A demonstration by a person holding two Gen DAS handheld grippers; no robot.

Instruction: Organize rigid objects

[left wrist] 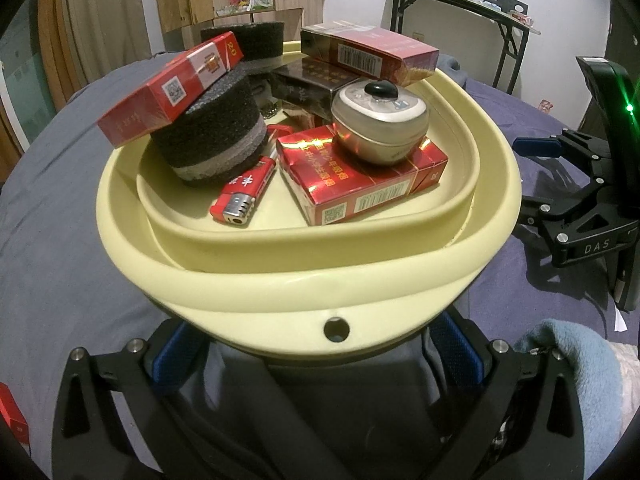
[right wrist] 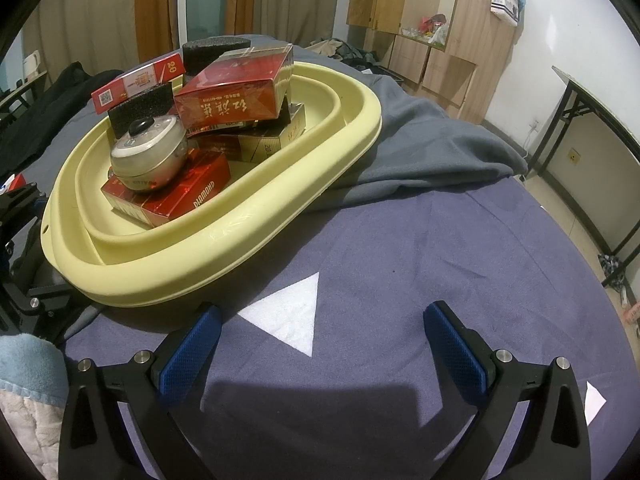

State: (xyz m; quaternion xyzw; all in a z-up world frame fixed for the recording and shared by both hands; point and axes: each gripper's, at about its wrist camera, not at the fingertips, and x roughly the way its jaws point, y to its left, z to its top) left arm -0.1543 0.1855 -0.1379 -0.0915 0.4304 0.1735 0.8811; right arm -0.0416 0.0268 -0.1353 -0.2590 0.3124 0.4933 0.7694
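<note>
A pale yellow basin (left wrist: 304, 280) (right wrist: 224, 240) on the blue-covered bed holds several red cigarette packs (left wrist: 360, 184) (right wrist: 236, 96), two black foam cylinders (left wrist: 212, 136), a red lighter (left wrist: 244, 196), a dark gold pack (right wrist: 256, 144) and a silver round tin (left wrist: 380, 120) (right wrist: 150, 156) with a black knob. My left gripper (left wrist: 320, 360) is open, its blue pads (left wrist: 176, 356) on either side just under the basin's near rim. To the basin's right, my right gripper (right wrist: 322, 312) (left wrist: 560, 200) stands open over the cloth, a white triangle (right wrist: 292, 316) between its fingers.
Another red pack (left wrist: 12, 412) lies on the bed at the far left. A light blue towel (left wrist: 568, 360) bunches at the near edge. A grey blanket (right wrist: 420, 152) lies behind the basin. A black folding table (left wrist: 460, 4) and wooden cabinets (right wrist: 420, 20) stand beyond.
</note>
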